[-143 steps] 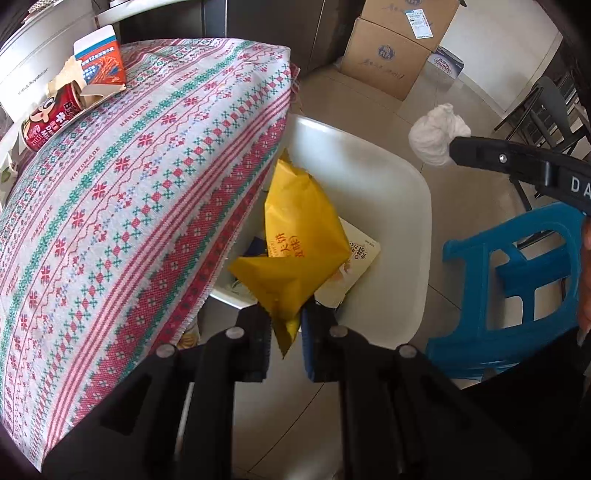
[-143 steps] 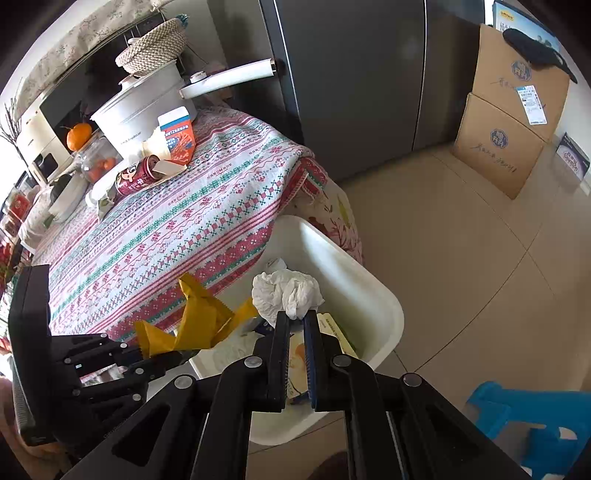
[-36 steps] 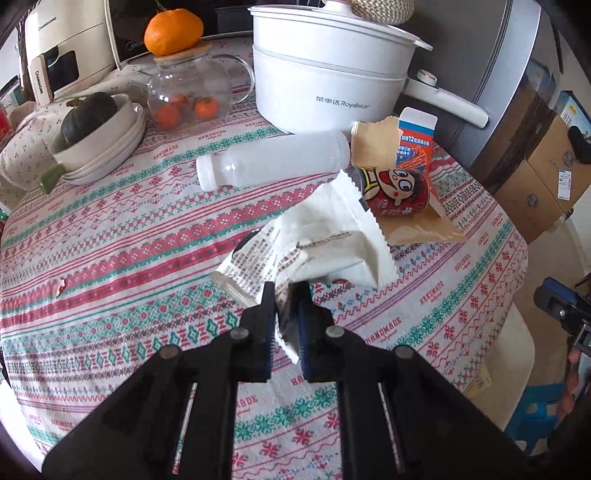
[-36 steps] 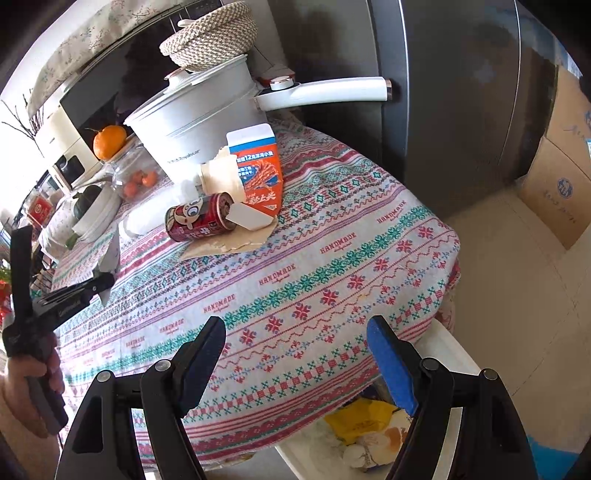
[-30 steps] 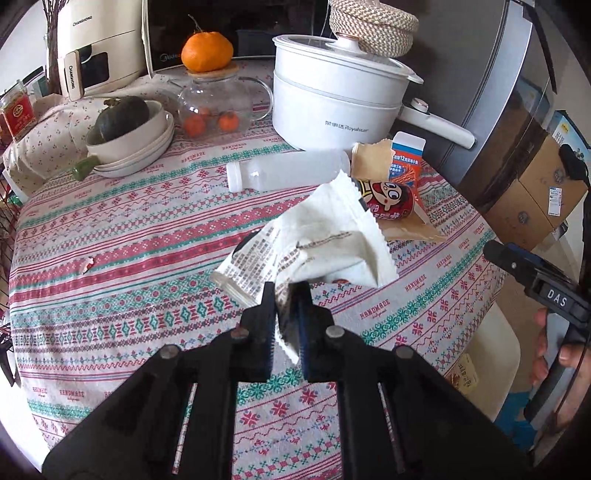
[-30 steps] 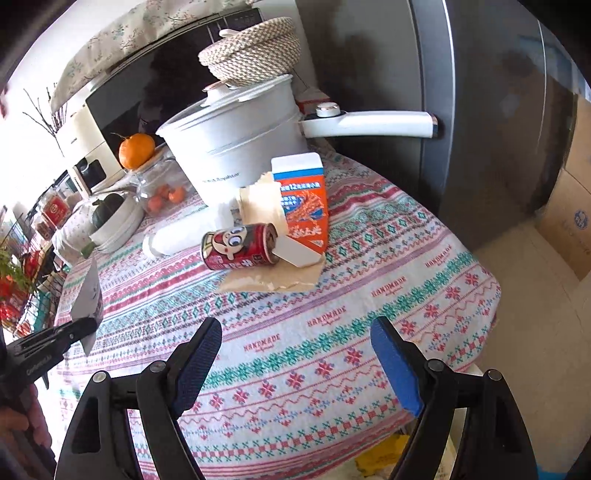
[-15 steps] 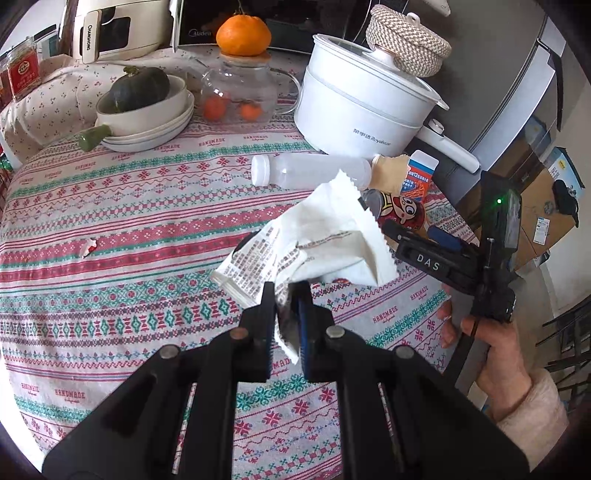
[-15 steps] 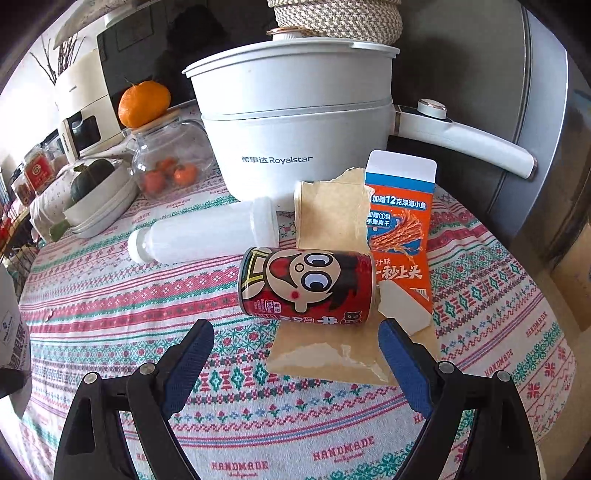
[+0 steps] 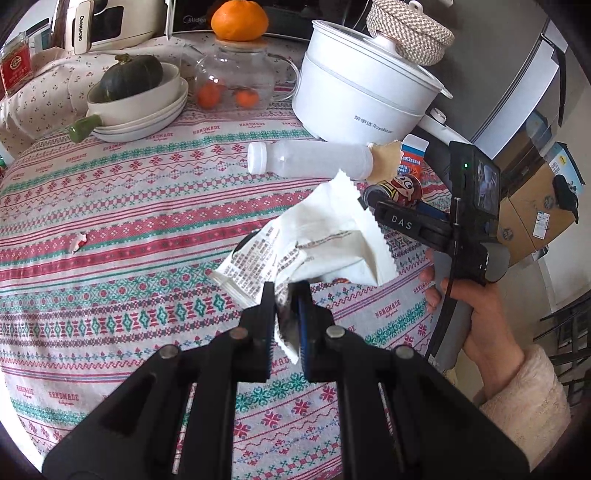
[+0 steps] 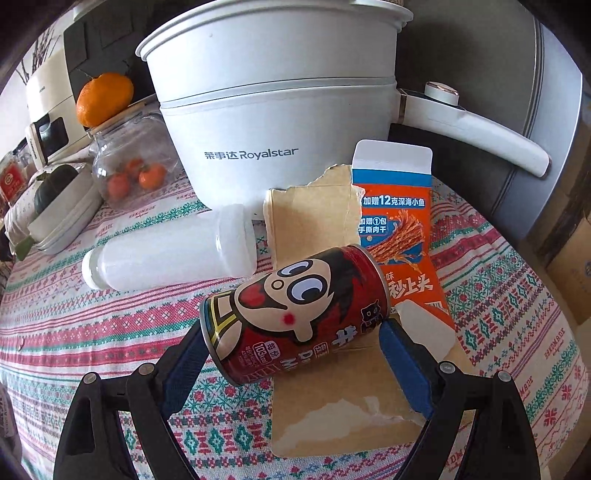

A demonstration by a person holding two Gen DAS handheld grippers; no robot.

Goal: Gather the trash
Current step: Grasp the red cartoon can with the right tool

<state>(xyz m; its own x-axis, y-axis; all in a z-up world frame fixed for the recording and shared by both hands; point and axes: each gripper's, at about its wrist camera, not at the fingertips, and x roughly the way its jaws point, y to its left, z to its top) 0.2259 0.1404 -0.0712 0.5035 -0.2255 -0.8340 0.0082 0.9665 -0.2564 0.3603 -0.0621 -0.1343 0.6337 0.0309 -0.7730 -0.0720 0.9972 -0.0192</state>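
This is a home kitchen or dining corner. A round table under a patterned cloth point(image 9: 110, 206) fills the space ahead of the fingers. Beyond the fingertips stands a white electric cooking pot point(image 10: 273, 110) with a long handle, a woven basket point(image 9: 410, 31) on its lid. To the left of the fingers sit stacked bowls point(image 9: 140, 107) holding a dark green squash point(image 9: 131, 75), and a glass teapot point(image 9: 240, 81) with an orange point(image 9: 239, 20) on top. Behind them are a microwave point(image 9: 288, 18) and a white countertop appliance point(image 9: 107, 22). To the far right rise a grey refrigerator point(image 10: 480, 55) and cardboard boxes point(image 9: 535, 210) on the floor.
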